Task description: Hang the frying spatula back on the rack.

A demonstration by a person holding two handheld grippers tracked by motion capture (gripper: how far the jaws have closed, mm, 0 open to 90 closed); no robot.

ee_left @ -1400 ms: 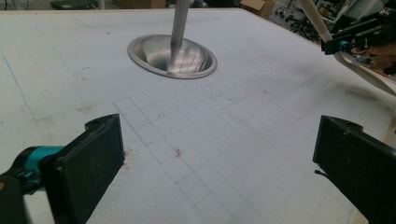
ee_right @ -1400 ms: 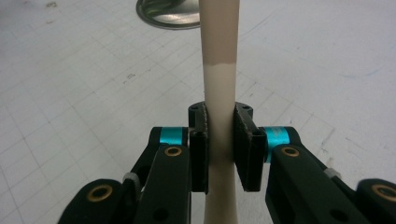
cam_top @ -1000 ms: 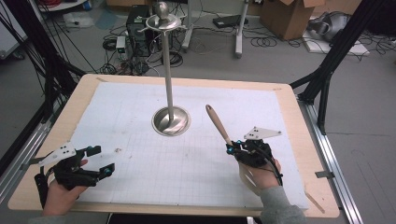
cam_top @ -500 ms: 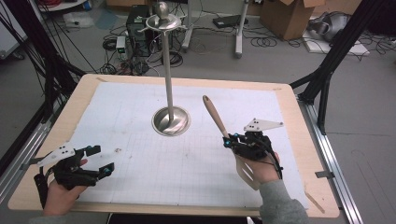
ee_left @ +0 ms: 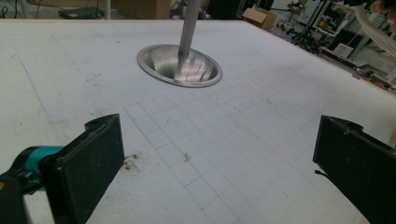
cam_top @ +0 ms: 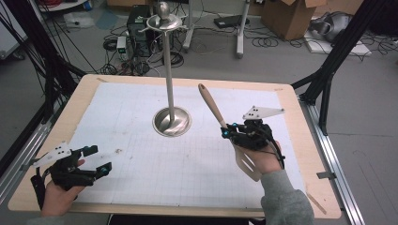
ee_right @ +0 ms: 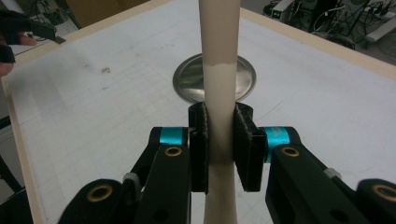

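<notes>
My right gripper (cam_top: pixel 228 132) is clenched on a wooden spatula (cam_top: pixel 213 108), its two black jaws pressed flat against either side of the pale handle, which the right gripper view shows running straight up between them (ee_right: pixel 219 93). From the high view the spatula is off the desk: its handle tilts up and away toward the far edge, and its slotted blade (cam_top: pixel 248 164) hangs down below my right hand (cam_top: pixel 263 157), toward the near right corner. My right hand sits over the right half of the desk (cam_top: pixel 300 136), nearer the right edge than the middle. My left gripper (cam_top: pixel 96 159) is released, jaws standing wide apart with nothing between them; in the left gripper view they frame bare gridded mat (ee_left: pixel 224 154) with a few brown crumbs by the left jaw. My left hand (cam_top: pixel 58 190) holds it low near the near left corner of the desk. A metal stand (cam_top: pixel 170 70) rises from the middle of the desk, its round dished base (cam_top: pixel 172 122) resting on the white mat and a slim pole going up to a small top disc with a knob. The spatula's handle tip lies just right of that pole, apart from it. Beyond the far edge, the floor holds cables and cardboard boxes (cam_top: pixel 293 16).
</notes>
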